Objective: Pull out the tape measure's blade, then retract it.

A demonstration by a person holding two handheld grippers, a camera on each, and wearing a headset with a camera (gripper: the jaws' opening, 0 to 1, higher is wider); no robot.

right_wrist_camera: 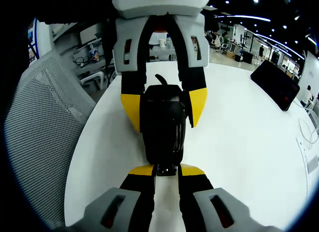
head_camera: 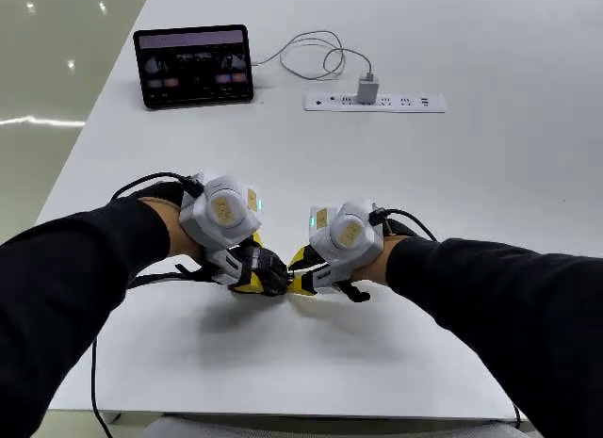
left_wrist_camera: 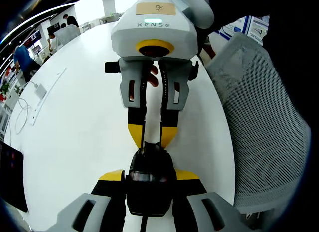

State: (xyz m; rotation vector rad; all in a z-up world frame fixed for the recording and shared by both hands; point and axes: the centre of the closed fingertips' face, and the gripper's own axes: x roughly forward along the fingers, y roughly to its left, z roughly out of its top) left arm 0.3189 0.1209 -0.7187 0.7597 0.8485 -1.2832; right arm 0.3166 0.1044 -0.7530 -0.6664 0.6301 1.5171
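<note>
White table (head_camera: 424, 174) carries the work; a dark tablet (head_camera: 193, 65) with a lit screen stands at its far left. A white power strip (head_camera: 405, 102) lies to the tablet's right with a white charger (head_camera: 366, 87) plugged in. A pale cable (head_camera: 311, 52) loops from the charger toward the tablet. A grey mesh chair (left_wrist_camera: 264, 132) stands beside the table edge.

1. Tape measure (head_camera: 268, 268): compact black case, glossy on its upper face. It sits low over the table near the front edge, between the two tools.
2. Left gripper (left_wrist_camera: 149, 174): yellow-tipped jaws are clamped on the two sides of the case.
3. Right gripper (right_wrist_camera: 165, 169): jaws are drawn close together, pinching a small dark tab (right_wrist_camera: 165, 168) at the front end of the case. The case end lies directly against these tips.
4. Both tools point at each other, tips nearly touching.

Markings: in the left gripper view, the right gripper's white housing reads "XENSE" under a green light. A tan sticker above it bears a handwritten mark that is not legible. Text on the tablet screen is too small to read.
</note>
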